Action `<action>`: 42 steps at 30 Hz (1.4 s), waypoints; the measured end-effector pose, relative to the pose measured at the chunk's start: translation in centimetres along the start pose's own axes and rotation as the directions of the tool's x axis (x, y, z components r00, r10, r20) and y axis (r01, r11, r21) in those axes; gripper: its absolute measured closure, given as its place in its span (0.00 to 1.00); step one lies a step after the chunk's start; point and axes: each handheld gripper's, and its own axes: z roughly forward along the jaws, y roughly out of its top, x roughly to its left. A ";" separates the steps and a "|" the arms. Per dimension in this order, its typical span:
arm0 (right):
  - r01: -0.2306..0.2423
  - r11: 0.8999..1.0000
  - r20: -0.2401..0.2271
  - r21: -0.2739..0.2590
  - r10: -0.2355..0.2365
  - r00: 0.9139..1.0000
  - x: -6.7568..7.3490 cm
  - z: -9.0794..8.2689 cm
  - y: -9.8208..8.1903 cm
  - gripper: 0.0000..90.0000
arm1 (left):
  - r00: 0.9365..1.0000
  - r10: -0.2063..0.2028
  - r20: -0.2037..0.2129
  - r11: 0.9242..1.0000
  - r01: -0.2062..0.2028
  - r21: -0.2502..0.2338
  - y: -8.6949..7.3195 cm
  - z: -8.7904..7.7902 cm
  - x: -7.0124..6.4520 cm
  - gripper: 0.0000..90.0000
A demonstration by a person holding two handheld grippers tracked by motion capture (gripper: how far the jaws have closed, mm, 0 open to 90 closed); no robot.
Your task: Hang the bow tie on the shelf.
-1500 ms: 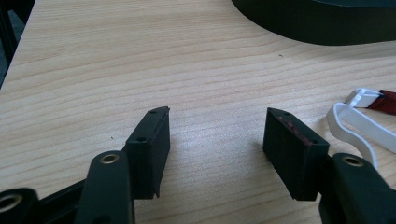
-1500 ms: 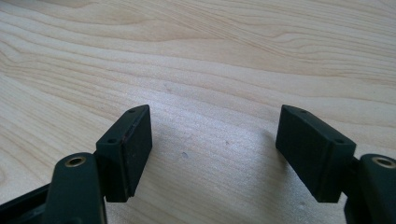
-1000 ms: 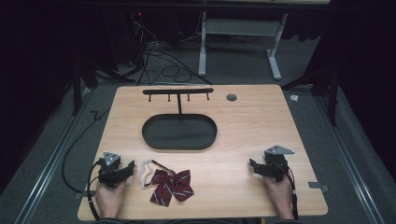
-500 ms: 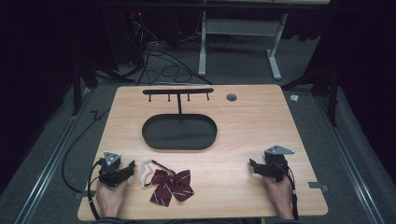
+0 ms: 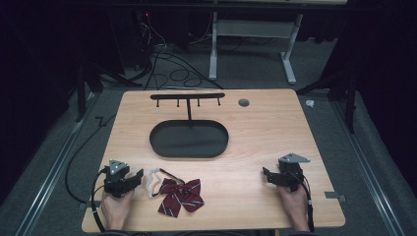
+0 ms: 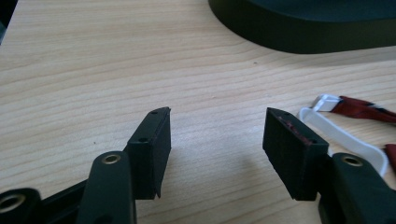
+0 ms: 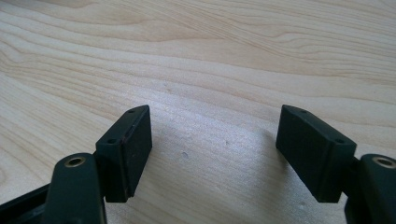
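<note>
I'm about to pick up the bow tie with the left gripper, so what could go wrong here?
The open left gripper sits beside the white elastic strap of the dark red striped bow tie; it may pinch only the loop, leaving the tie dangling. The black T-shaped hook stand stands far off; the strap could snag.

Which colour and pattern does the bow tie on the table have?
The bow tie is dark red with thin light diagonal stripes. It shows best in the high view.

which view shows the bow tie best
The high view: the whole maroon striped bow tie lies flat by the left gripper. The left gripper view catches just its white strap loop and a maroon edge.
</note>
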 end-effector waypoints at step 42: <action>0.000 1.000 -0.001 0.000 0.000 1.000 0.0 0.0 0.0 0.31 | 0.983 0.149 0.108 0.984 -0.158 0.081 2.8 2.4 -4.2 0.54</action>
